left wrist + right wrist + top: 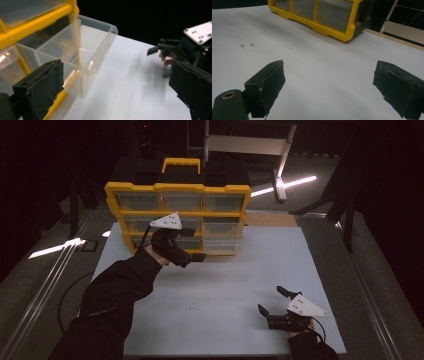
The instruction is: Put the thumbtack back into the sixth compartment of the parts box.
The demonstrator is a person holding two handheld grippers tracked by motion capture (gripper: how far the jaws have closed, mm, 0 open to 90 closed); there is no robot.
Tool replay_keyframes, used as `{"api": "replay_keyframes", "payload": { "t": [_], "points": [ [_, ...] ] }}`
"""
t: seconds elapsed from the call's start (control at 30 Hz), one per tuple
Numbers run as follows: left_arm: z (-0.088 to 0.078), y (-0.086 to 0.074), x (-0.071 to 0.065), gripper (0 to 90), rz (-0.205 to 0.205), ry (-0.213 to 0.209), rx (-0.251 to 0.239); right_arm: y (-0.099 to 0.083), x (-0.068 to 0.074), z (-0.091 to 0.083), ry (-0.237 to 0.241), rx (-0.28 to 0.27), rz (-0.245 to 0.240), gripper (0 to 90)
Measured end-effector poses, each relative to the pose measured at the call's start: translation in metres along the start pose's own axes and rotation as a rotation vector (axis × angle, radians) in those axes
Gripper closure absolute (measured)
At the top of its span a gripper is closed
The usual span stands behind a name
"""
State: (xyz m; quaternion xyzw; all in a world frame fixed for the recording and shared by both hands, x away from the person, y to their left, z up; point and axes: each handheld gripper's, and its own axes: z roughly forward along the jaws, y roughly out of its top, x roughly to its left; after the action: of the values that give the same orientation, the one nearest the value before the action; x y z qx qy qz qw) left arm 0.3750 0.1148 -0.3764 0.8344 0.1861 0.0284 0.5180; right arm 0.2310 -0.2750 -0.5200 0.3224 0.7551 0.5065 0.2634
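A yellow drawer cabinet (176,187) with clear drawers stands at the back of the white tabletop (250,270). One clear drawer (92,45) in its bottom row is pulled out and looks empty. My left gripper (195,257) hovers just in front of that row. In the left gripper view it (115,85) is open, nothing lies between its pads, and the drawer is just ahead on the left. My right gripper (270,300) rests low near the front right of the table, open and empty (329,87). A few tiny white parts (190,305) lie on the table between the hands.
The cabinet (332,31) has a yellow handle (181,164) on top. A metal frame (250,144) stands behind the table in the dark. The tiny white parts (245,45) lie left of the right gripper's jaws. The right gripper (158,62) shows far off in the left gripper view.
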Motion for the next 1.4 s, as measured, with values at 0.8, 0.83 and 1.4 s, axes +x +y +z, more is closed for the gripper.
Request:
{"api": "replay_keyframes", "payload": {
  "t": [0.8, 0.83, 1.4],
  "points": [
    [0.020, -0.079, -0.014, 0.6, -0.029, -0.057, 0.114, 0.000, 0.001, 0.000, -0.002, 0.000, 0.000, 9.9],
    [0.021, -0.082, -0.015, 0.6, -0.024, -0.056, 0.118, 0.000, 0.001, 0.000, -0.001, 0.000, -0.001, 9.9],
    [0.033, -0.125, -0.021, 18.5, -0.035, -0.065, 0.201, 0.000, 0.002, 0.001, 0.005, 0.008, -0.007, 9.9]
  ]
}}
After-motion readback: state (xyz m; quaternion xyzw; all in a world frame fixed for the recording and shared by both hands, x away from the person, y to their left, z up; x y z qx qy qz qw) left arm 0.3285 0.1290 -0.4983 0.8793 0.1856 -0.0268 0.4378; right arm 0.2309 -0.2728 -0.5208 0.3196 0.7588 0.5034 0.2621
